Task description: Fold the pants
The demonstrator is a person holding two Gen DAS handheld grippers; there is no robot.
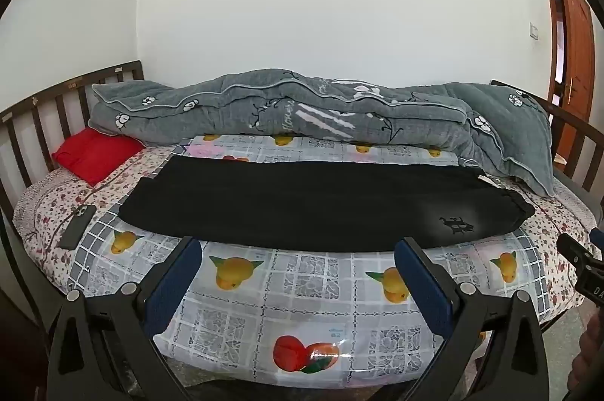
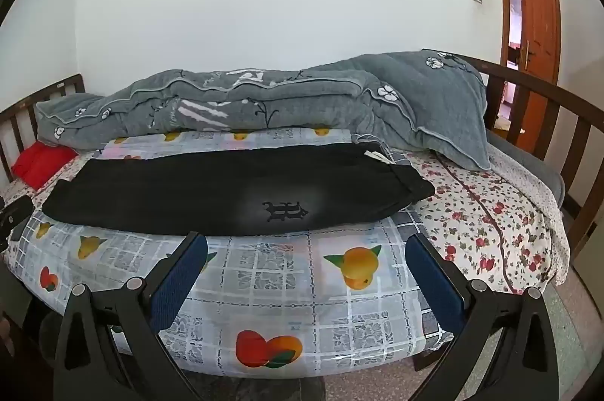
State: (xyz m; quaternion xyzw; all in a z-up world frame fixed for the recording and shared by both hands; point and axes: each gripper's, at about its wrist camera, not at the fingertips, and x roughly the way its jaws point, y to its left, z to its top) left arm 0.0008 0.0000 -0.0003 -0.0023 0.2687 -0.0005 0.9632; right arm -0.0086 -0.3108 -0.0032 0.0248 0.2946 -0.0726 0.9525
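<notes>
Black pants [image 1: 317, 201] lie flat on the bed, folded lengthwise, waistband at the right and leg ends at the left; an embroidered emblem [image 1: 458, 225] sits near the waist. They also show in the right wrist view [image 2: 226, 193]. My left gripper [image 1: 298, 246] is open and empty, hovering just in front of the pants' near edge. My right gripper [image 2: 307, 242] is open and empty, in front of the emblem [image 2: 287, 211]. The right gripper's tip also shows at the left wrist view's right edge [image 1: 577, 252].
A fruit-print plastic sheet [image 1: 302, 295] covers the mattress under the pants. A grey quilt [image 1: 302, 110] lies along the wall. A red pillow [image 1: 94, 155] and a dark phone [image 1: 75, 225] are at the left. Wooden bed rails [image 2: 547, 114] stand at both ends. An orange door [image 2: 536, 8] is at the right.
</notes>
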